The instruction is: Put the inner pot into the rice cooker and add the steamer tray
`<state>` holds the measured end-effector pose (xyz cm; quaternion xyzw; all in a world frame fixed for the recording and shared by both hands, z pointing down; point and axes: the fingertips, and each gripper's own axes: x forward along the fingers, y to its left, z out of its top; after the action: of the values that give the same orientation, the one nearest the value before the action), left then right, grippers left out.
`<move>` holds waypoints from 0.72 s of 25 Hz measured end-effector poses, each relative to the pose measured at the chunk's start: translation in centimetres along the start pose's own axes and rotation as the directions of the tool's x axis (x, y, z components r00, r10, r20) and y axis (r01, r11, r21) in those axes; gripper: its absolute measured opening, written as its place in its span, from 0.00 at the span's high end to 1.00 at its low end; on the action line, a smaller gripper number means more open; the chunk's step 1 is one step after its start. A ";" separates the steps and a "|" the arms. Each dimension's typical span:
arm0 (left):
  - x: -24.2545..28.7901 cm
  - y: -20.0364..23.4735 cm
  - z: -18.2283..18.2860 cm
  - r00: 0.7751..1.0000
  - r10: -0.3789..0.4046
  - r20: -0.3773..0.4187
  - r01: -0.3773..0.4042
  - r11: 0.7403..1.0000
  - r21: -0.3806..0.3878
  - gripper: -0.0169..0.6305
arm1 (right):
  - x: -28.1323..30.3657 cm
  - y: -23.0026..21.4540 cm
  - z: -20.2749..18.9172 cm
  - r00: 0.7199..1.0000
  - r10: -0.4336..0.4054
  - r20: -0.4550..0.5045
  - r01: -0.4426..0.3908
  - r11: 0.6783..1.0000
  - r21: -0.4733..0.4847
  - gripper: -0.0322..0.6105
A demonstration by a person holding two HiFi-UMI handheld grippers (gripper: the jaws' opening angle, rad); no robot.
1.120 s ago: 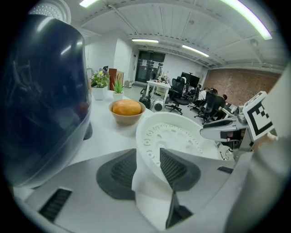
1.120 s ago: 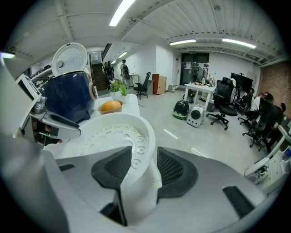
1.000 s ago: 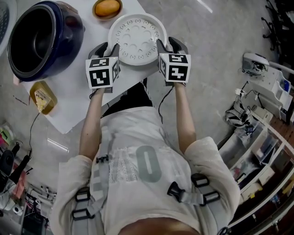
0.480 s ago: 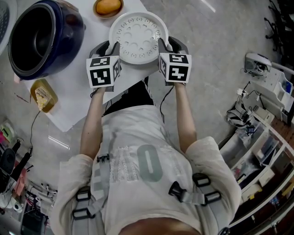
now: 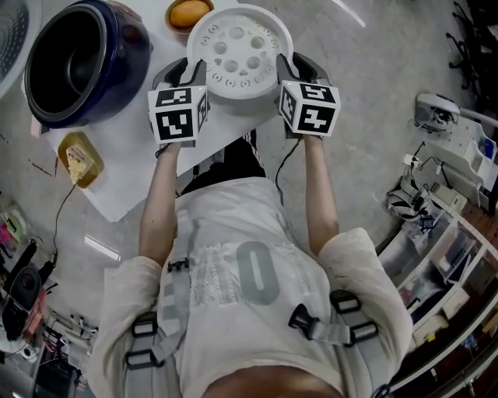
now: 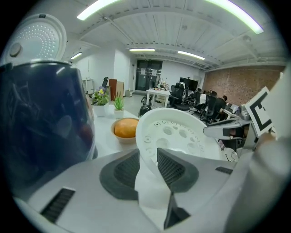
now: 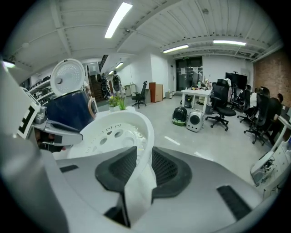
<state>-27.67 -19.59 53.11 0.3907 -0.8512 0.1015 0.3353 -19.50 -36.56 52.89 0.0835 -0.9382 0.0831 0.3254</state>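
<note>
The white perforated steamer tray [image 5: 240, 48] hangs above the table between both grippers. My left gripper [image 5: 194, 75] pinches its left rim and my right gripper [image 5: 282, 71] its right rim. Both pairs of jaws are still closing, and their pads press on the rim. In the left gripper view the tray [image 6: 178, 135] stands on edge between the dark pads of the left gripper [image 6: 148, 164]. The right gripper view shows the tray [image 7: 113, 136] the same way in the right gripper [image 7: 143, 169]. The dark blue rice cooker [image 5: 78, 62] stands open at the left, with a dark pot inside.
A small bowl holding an orange [image 5: 189, 13] sits just beyond the tray. A yellow dish [image 5: 80, 159] lies near the white table's [image 5: 128, 148] front left edge. The cooker's lid [image 6: 38, 36] stands upright. Chairs and desks fill the room behind.
Both grippers have risen together and lifted the steamer tray off the table. It now looks larger and nearer in the head view.
</note>
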 end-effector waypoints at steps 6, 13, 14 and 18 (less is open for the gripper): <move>-2.3 0.6 5.3 0.992 -0.001 0.122 -0.002 1.000 0.024 0.77 | -2.3 0.4 5.7 0.993 -0.012 0.114 0.013 1.000 -0.015 0.78; -7.9 3.2 10.8 0.965 0.056 0.258 -0.063 0.998 0.019 0.78 | -4.8 4.0 12.4 0.972 0.038 0.232 -0.022 0.997 -0.073 0.78; -8.8 3.7 11.8 0.957 0.067 0.281 -0.076 0.997 0.019 0.78 | -5.1 4.5 13.5 0.967 0.048 0.249 -0.029 0.996 -0.081 0.78; -12.4 7.4 15.2 0.919 0.151 0.363 -0.165 0.986 0.006 0.78 | -4.7 8.5 18.6 0.943 0.123 0.309 -0.078 0.985 -0.155 0.78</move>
<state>-34.78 -13.82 34.23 0.3387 -0.9251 0.0701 0.1568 -28.76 -31.77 34.72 0.0245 -0.9848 0.0190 0.1708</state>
